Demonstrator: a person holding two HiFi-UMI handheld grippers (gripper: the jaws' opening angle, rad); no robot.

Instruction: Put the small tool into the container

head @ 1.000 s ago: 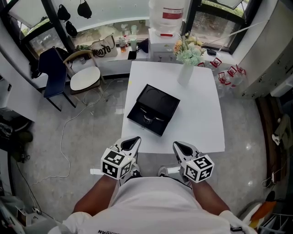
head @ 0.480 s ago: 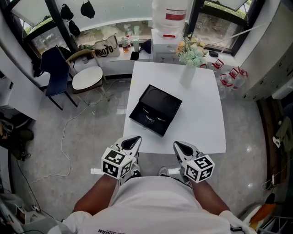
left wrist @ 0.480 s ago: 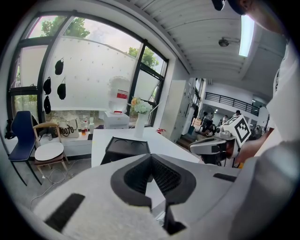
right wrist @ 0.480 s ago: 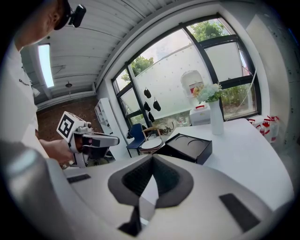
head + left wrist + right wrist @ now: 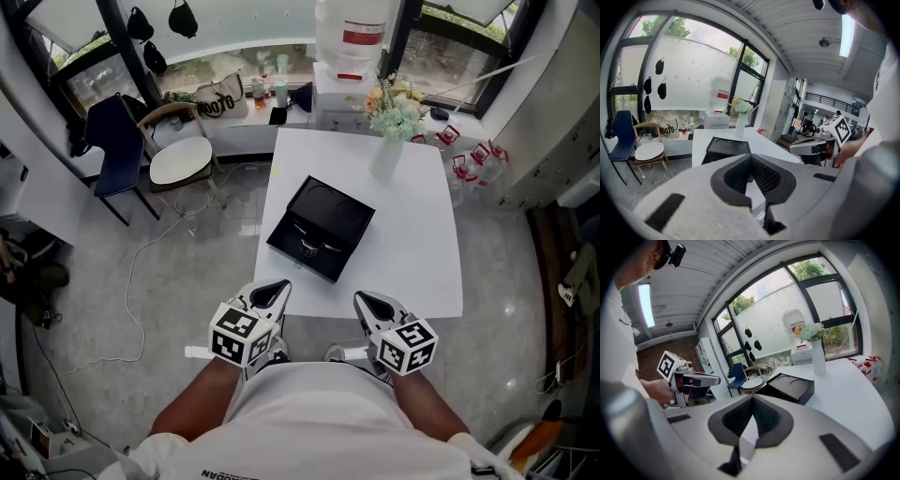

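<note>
A black open box (image 5: pixel 322 228) lies on the white table (image 5: pixel 412 244), left of the middle. A small silvery object (image 5: pixel 312 246) rests in the box's near half; it is too small to make out. My left gripper (image 5: pixel 273 292) and right gripper (image 5: pixel 367 301) hover side by side just off the table's near edge, both shut and holding nothing. The left gripper view looks past its closed tips (image 5: pixel 751 157) at the box (image 5: pixel 727 146) and the right gripper (image 5: pixel 811 147). In the right gripper view the box (image 5: pixel 790 387) lies beyond the closed tips (image 5: pixel 752 399).
A white vase of flowers (image 5: pixel 383 150) stands at the table's far edge. A round white stool (image 5: pixel 174 161) and a blue chair (image 5: pixel 108 145) are on the floor to the left, with a cable (image 5: pixel 141 272) trailing across it. A white water dispenser (image 5: pixel 342 80) stands behind the table.
The head view has drifted slightly, so the table sits a little further right in the picture. Both grippers hold the same place and stay shut.
</note>
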